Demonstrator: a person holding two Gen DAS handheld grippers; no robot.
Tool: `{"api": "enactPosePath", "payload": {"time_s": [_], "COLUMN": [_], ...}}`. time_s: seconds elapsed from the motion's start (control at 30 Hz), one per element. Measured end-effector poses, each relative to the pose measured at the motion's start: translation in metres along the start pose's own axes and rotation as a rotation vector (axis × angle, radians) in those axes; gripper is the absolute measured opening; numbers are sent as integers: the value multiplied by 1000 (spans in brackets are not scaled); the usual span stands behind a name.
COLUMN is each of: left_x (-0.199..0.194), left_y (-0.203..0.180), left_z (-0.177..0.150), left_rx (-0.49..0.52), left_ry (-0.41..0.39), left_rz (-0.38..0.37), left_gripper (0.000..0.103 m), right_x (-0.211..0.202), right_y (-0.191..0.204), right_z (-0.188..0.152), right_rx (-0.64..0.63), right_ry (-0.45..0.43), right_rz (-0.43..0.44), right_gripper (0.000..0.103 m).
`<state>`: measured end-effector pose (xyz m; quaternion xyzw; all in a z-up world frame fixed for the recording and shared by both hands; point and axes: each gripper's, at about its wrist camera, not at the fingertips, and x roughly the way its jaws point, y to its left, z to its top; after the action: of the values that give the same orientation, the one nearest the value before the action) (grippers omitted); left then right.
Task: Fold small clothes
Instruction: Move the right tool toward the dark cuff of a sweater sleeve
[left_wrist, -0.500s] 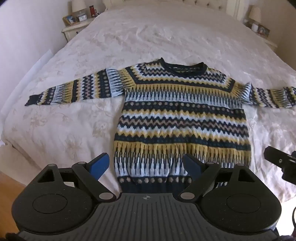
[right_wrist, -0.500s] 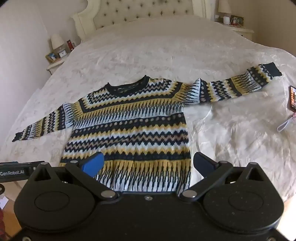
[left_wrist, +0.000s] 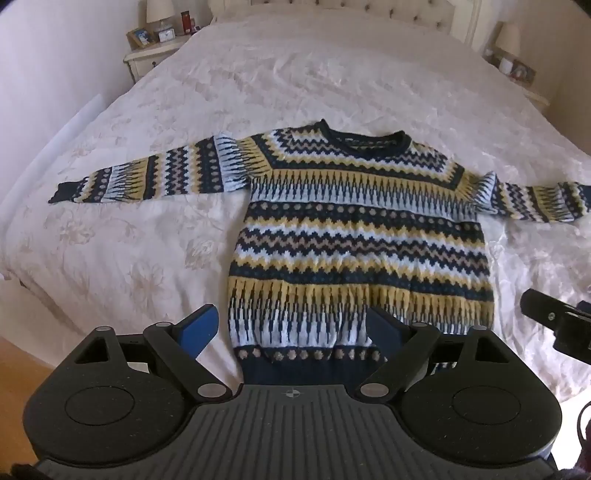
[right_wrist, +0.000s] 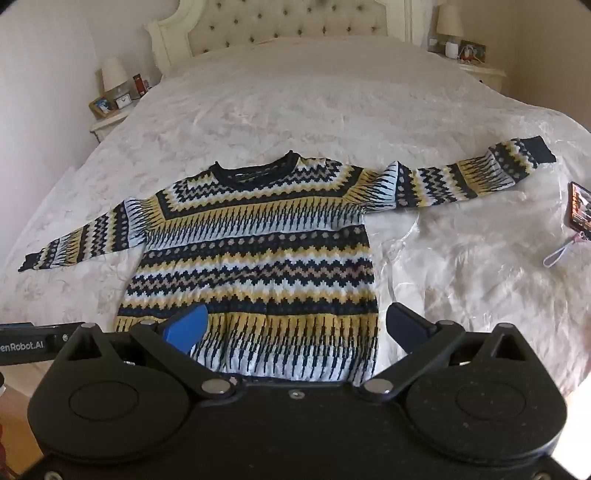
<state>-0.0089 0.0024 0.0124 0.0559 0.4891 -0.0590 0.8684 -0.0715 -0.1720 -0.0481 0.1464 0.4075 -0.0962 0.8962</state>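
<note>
A patterned knit sweater (left_wrist: 354, 236) in navy, yellow and white lies flat and face up on the white bed, both sleeves stretched out sideways; it also shows in the right wrist view (right_wrist: 258, 251). My left gripper (left_wrist: 291, 328) is open and empty, hovering above the sweater's hem near its left corner. My right gripper (right_wrist: 295, 326) is open and empty, above the hem near its right corner. The right gripper's body shows at the right edge of the left wrist view (left_wrist: 557, 321).
The white bedspread (left_wrist: 129, 240) covers the whole bed. A phone with a strap (right_wrist: 580, 210) lies on the bed at the far right. Nightstands with lamps stand at both sides of the headboard (right_wrist: 295, 22). Wooden floor (left_wrist: 14, 369) lies below the bed's near edge.
Both grippers have shifted only slightly; the sweater sits a little higher in both views. Nothing was grasped or released.
</note>
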Motion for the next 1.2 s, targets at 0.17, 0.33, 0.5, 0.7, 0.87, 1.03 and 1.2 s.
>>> {"api": "enactPosePath", "payload": {"time_s": [0.17, 0.33, 0.5, 0.7, 0.87, 1.03, 1.2], "left_x": [-4, -6, -6, -6, -5, -4, -3], "left_y": [0, -1, -2, 0, 3, 4, 5], "left_z": [-3, -3, -6, -9, -10, -11, -11], "left_rx": [0, 10, 26, 44, 43, 40, 28], "left_ry": [-22, -42, -55, -77, -81, -95, -108], "left_rz": [-4, -9, -12, -16, -27, -43, -61], "left_gripper": [87, 87, 87, 87, 87, 87, 87], "right_x": [-1, -4, -6, -6, -3, -1, 2], "right_y": [0, 4, 8, 13, 15, 14, 14], "right_z": [-2, -4, -6, -6, -8, -9, -9], "right_rx": [14, 0, -8, -26, -30, -27, -27], "right_ry": [-1, -13, -24, -39, -27, -15, -3], "right_rz": [8, 10, 28, 35, 34, 29, 31], "right_gripper": [102, 102, 102, 102, 102, 102, 102]}}
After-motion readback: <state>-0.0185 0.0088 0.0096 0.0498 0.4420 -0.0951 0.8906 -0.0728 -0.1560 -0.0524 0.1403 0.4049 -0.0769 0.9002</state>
